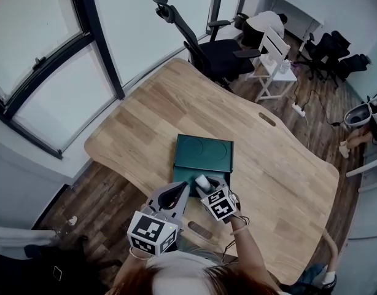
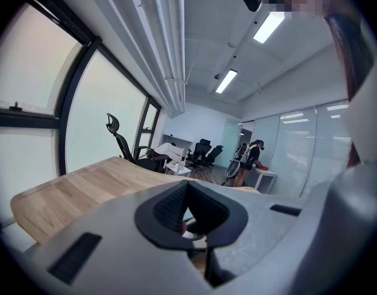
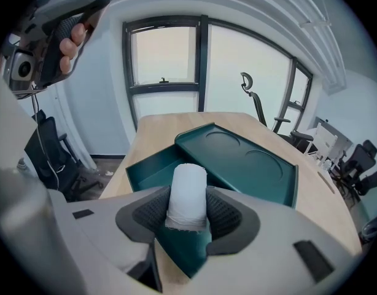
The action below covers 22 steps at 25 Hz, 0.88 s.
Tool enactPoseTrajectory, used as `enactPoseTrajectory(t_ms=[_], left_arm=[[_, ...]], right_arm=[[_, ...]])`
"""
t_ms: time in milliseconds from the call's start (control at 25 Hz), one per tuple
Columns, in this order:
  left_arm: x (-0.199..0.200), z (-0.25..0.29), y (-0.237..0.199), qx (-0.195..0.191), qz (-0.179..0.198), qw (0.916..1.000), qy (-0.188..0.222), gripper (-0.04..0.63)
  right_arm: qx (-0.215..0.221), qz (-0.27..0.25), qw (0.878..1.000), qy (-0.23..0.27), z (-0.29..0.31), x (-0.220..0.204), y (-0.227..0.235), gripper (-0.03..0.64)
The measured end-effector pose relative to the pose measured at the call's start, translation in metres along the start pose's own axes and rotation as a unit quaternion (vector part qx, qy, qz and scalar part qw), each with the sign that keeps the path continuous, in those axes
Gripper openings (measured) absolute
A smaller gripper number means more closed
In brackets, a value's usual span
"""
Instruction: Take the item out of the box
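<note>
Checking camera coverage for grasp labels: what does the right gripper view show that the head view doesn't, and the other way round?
Right gripper view only: the right gripper's jaws pressed on both sides of the white roll, and the hollow inside of the green box.

Head view only: the left gripper next to the right one, the table's full outline, the floor and a white chair.

Both: the box with its lid open, the roll, the wooden table, the windows and the black office chair.
</note>
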<state>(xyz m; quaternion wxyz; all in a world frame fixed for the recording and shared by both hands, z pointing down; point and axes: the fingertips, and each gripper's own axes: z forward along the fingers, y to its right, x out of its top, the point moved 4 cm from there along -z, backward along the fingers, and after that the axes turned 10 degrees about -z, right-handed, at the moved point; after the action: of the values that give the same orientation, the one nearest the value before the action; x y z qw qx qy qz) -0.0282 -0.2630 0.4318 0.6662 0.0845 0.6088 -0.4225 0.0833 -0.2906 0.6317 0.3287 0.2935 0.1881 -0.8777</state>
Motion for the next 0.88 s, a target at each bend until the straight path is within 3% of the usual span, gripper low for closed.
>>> enactPoseTrajectory(t_ms=[880], left_arm=[[0.0, -0.065, 0.033, -0.008, 0.02, 0.9991, 0.036, 0.008]], right_arm=[[-0.071, 0.025, 0.993, 0.09, -0.063, 0.03, -0.024, 0.196]])
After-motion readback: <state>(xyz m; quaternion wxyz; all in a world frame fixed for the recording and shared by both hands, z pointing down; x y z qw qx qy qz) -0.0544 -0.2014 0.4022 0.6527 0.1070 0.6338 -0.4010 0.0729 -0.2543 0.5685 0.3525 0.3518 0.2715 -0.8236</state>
